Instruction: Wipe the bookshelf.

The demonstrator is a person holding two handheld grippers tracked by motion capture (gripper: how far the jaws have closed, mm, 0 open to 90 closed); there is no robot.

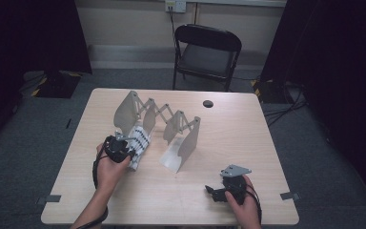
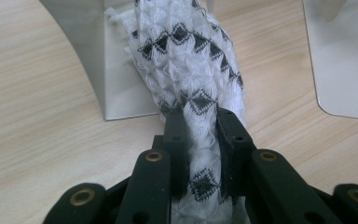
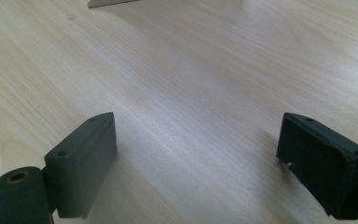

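- Left gripper (image 2: 201,128): jaws clamped on the white cloth with black diamonds (image 2: 186,70), which runs forward from between the pads.
- Cloth: its far end lies against the metal expanding rack's (image 1: 183,138) left end plate (image 2: 81,51), ahead of the jaws.
- Right gripper (image 3: 198,161): jaws spread wide, nothing between them, over bare table (image 3: 191,70).

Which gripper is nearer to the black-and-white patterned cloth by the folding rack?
Left. The left gripper is on the cloth, its jaws pinching the near end beside the rack. The right gripper sits open over bare table, well apart from the cloth.
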